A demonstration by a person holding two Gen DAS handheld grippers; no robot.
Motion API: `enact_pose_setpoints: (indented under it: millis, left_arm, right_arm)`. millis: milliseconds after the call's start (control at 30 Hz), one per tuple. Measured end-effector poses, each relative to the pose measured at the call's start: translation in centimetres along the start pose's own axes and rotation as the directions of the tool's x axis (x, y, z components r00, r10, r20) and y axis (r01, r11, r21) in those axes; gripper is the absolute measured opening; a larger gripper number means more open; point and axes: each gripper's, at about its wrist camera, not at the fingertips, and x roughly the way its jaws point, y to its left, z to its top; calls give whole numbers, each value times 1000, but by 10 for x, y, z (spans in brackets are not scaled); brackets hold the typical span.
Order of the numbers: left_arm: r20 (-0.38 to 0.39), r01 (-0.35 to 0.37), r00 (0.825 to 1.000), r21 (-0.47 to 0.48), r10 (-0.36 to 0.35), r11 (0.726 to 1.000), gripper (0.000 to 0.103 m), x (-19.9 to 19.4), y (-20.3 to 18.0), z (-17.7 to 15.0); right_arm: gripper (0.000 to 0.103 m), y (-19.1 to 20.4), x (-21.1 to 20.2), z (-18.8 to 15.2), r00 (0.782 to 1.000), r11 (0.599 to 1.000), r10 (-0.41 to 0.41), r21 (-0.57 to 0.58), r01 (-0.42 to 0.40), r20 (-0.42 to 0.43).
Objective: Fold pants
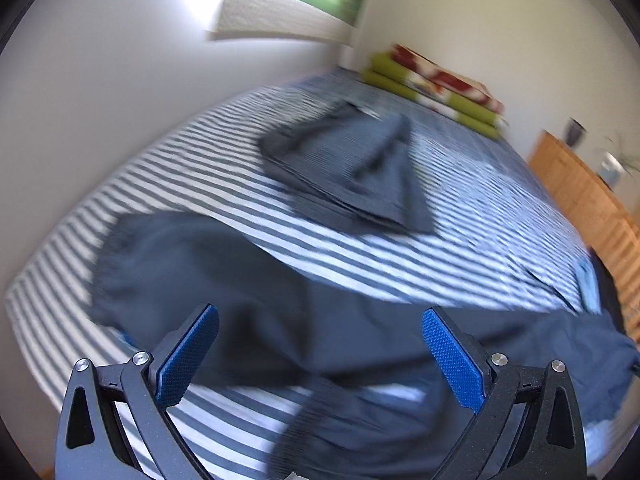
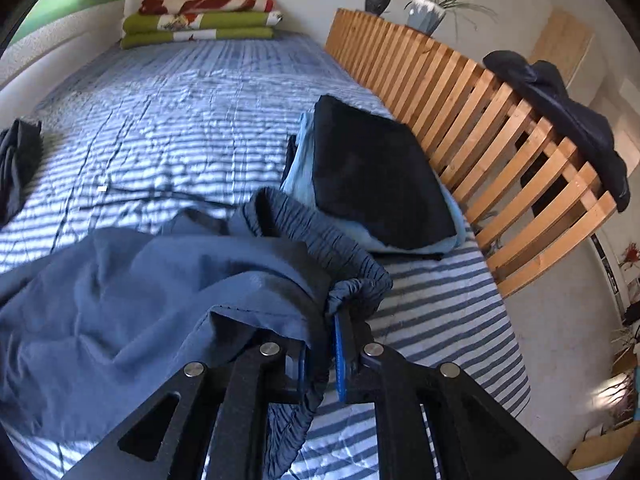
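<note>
We see crumpled slate-blue elastic-waist pants (image 2: 132,292) lying on blue-white striped bed cover (image 2: 180,112).
R gripper (image 2: 320,356) pinches the waistband; L gripper (image 1: 320,354) jaws spread, empty, w/ folded dark stack (image 2: 372,176) nearby.

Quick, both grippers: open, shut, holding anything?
Left gripper: open, holding nothing; the pants lie beyond its fingers.
Right gripper: shut on the pants' waistband.
</note>
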Motion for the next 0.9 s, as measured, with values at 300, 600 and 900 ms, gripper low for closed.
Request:
enact_pose_setpoints:
  millis: [300, 600, 900]
  left_arm:
    - [-288, 249, 941, 223, -180, 943, 103, 30, -145, -110]
    - [-355, 297, 928, 529, -110, 795, 99, 34, -243, -179]
    - [-383, 289, 921, 534, -78, 794, 2, 42, -251, -172]
  right_arm:
    - [46, -30, -17, -46, 985, 985, 172, -16, -172, 8]
    - [57, -71, 6, -39, 953, 934, 302, 196, -299, 12]
    - [20, -23, 78, -24, 911, 910, 382, 239, -340, -156]
